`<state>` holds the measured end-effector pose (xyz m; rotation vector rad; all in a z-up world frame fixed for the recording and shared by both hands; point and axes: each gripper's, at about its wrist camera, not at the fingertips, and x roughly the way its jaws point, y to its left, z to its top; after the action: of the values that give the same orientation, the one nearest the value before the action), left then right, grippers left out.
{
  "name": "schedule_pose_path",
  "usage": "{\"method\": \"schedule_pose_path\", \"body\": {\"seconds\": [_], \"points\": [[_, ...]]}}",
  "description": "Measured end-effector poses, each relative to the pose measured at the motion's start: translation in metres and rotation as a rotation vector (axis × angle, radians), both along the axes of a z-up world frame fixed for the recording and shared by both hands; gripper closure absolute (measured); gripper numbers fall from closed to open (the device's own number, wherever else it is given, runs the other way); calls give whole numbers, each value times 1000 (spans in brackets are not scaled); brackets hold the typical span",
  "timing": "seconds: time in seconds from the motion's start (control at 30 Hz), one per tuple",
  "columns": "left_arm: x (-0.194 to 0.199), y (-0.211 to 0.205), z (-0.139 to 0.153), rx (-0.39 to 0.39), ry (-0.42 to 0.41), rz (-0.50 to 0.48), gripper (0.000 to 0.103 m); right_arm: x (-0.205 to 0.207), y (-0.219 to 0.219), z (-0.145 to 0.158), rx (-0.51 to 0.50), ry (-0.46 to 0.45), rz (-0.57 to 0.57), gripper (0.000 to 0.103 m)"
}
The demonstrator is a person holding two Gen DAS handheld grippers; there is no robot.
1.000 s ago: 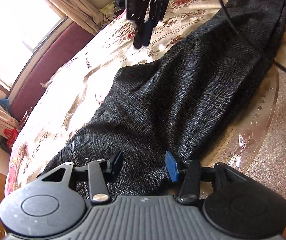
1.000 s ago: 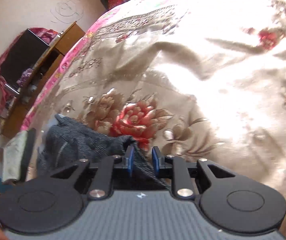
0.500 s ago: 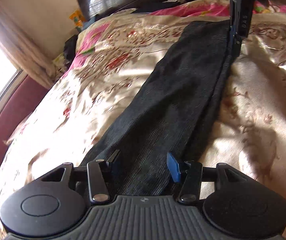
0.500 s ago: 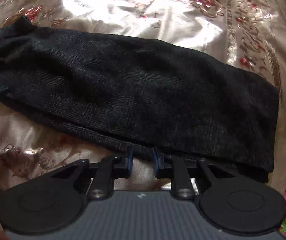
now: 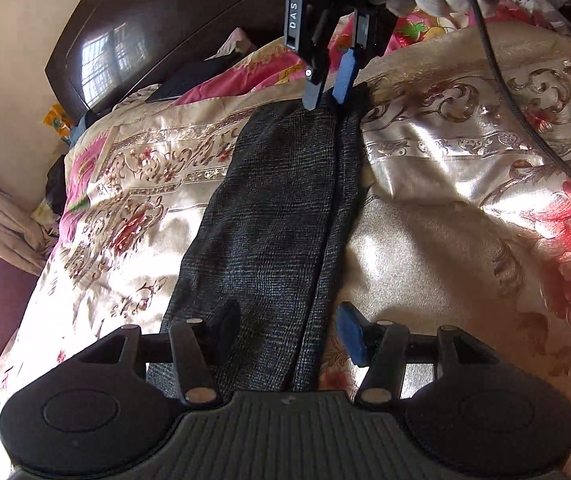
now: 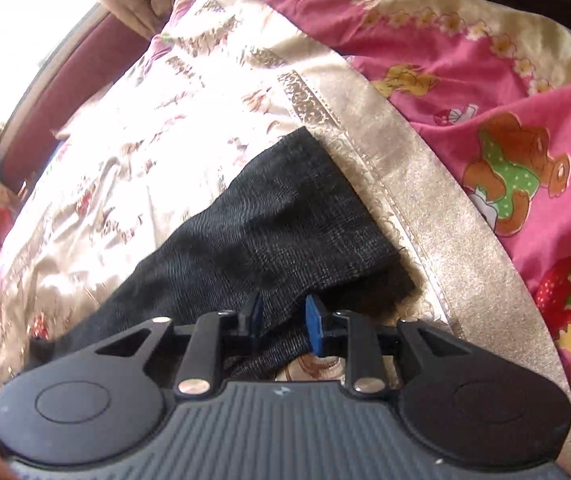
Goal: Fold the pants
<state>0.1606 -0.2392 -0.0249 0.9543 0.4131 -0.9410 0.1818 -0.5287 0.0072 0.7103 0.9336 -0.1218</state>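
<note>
Only the left view shows the pants (image 5: 281, 216) full length, right gripper (image 5: 327, 88) included.

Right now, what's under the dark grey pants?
The dark grey checked pants lie stretched along a shiny gold floral bedspread, visible around them on both sides. Whatever sits directly beneath the fabric is covered.

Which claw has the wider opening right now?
The left claw: its fingers stand far apart astride the pants. The right claw, over the hem end, has a narrower gap.
</note>
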Motion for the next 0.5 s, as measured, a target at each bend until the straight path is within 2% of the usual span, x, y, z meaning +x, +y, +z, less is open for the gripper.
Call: {"method": "schedule_pose_path", "body": {"seconds": [0.17,0.2,0.27,0.5], "points": [[2,-10,1,1,2,-13,35,6,-20,-19,150,-11,-131,69],[3,-12,1,0,4,-14,34,4,-25,-21,182,-28,-167,79],[3,-14,0,1,-4,-17,34,4,-27,-20,170,-29,-185,95],[10,-14,10,-34,-14,-3,34,-10,-28,3,214,-117,-192,98]]}}
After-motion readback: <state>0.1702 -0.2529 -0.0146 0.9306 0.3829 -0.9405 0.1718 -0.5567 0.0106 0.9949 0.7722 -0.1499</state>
